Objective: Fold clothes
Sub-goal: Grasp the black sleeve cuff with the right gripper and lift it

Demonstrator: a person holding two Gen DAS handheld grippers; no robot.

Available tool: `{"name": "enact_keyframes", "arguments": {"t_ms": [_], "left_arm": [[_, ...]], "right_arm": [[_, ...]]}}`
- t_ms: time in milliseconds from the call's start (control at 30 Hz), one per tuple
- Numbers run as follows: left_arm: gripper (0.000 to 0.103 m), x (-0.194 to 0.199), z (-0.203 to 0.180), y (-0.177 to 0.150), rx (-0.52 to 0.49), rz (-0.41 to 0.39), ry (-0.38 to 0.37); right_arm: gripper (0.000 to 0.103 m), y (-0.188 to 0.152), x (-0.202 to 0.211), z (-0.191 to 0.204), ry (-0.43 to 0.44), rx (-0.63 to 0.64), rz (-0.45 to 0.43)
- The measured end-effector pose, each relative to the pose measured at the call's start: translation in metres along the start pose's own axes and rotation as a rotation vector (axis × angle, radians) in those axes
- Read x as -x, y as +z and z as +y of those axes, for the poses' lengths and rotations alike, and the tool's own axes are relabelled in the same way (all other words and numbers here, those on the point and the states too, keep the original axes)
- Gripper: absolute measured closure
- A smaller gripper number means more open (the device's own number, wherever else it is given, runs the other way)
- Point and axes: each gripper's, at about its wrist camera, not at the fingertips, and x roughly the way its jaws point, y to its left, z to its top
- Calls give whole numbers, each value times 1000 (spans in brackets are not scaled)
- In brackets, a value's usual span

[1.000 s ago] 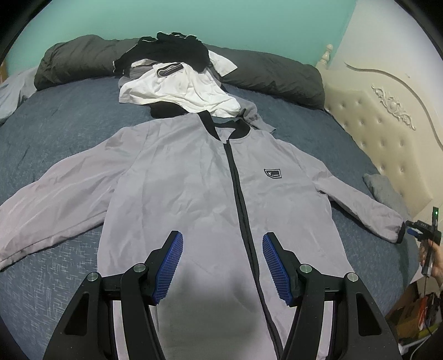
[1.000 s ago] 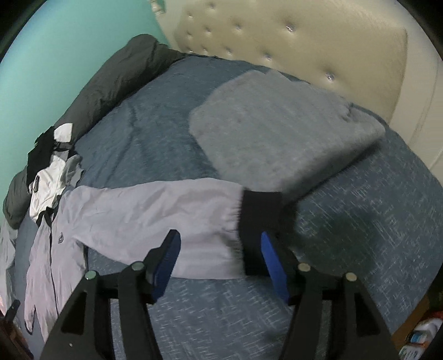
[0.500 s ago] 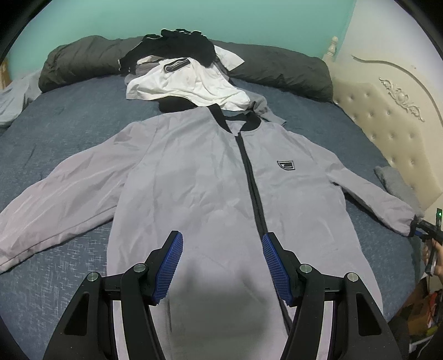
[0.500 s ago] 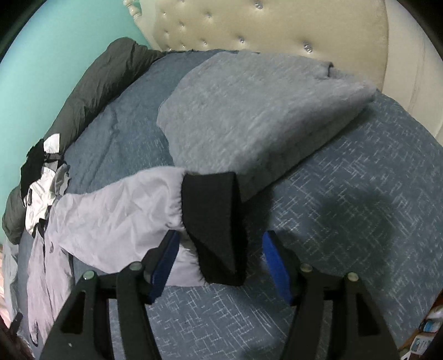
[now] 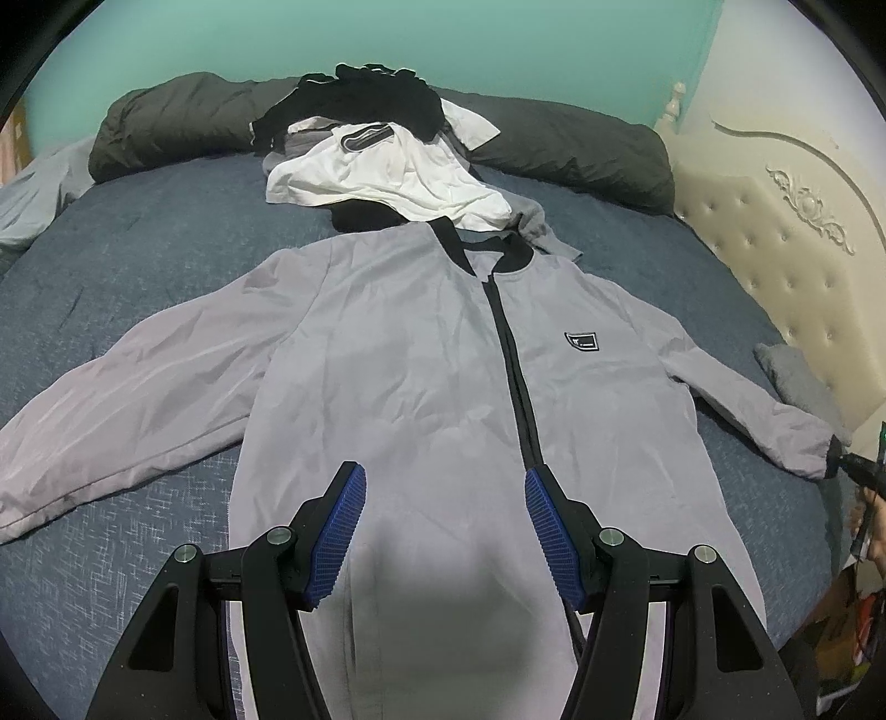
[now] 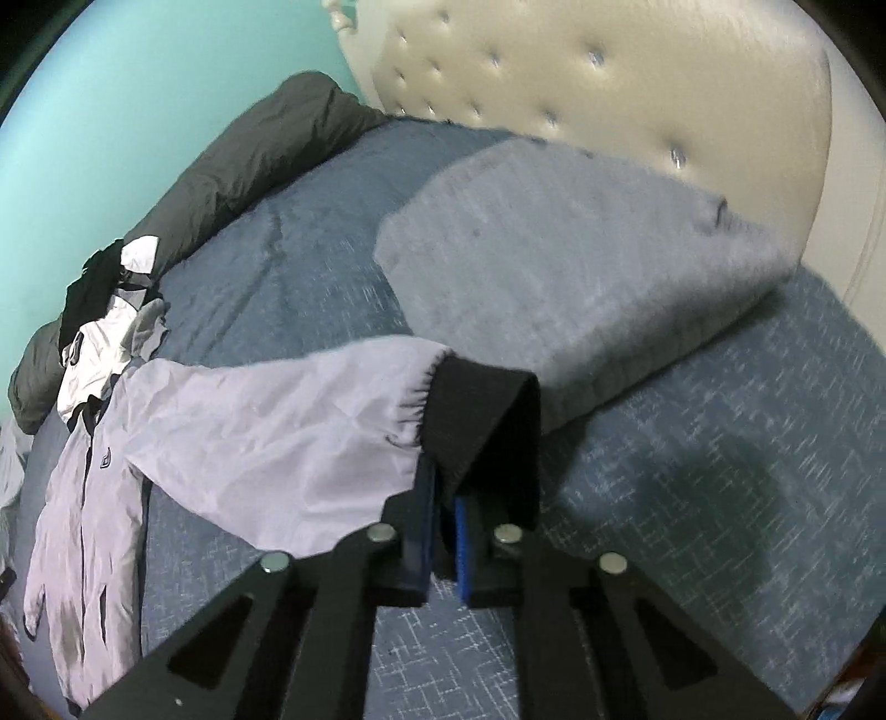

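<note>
Bedding in dark blue covers a bed (image 5: 138,266) set against a teal wall (image 5: 443,33) and a cream tufted headboard (image 5: 775,266). Spread flat across it lies a zipped grey jacket (image 5: 398,354), sleeves out. The right gripper (image 6: 443,520) is clamped on the black cuff (image 6: 482,421); the left gripper (image 5: 443,531) hangs apart over the hem.

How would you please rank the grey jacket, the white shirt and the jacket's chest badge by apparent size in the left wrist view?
1. Grey jacket
2. White shirt, though it lies farther away
3. Chest badge
</note>
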Motion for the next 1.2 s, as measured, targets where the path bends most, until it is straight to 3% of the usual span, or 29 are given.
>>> {"name": "enact_keyframes", "arguments": {"t_ms": [233, 400, 867, 1033, 1200], "left_arm": [[39, 8, -4, 0, -5, -8, -17], [39, 19, -8, 3, -14, -24, -35], [39, 54, 11, 10, 22, -88, -66], [39, 60, 20, 8, 38, -100, -78], [39, 62, 28, 4, 49, -105, -89]], "right_arm": [[100, 29, 37, 39, 56, 89, -76], [100, 50, 55, 89, 104, 151, -110], [100, 97, 110, 308, 270, 430, -198], [100, 94, 125, 392, 338, 531, -202], [100, 68, 136, 471, 437, 626, -176]]}}
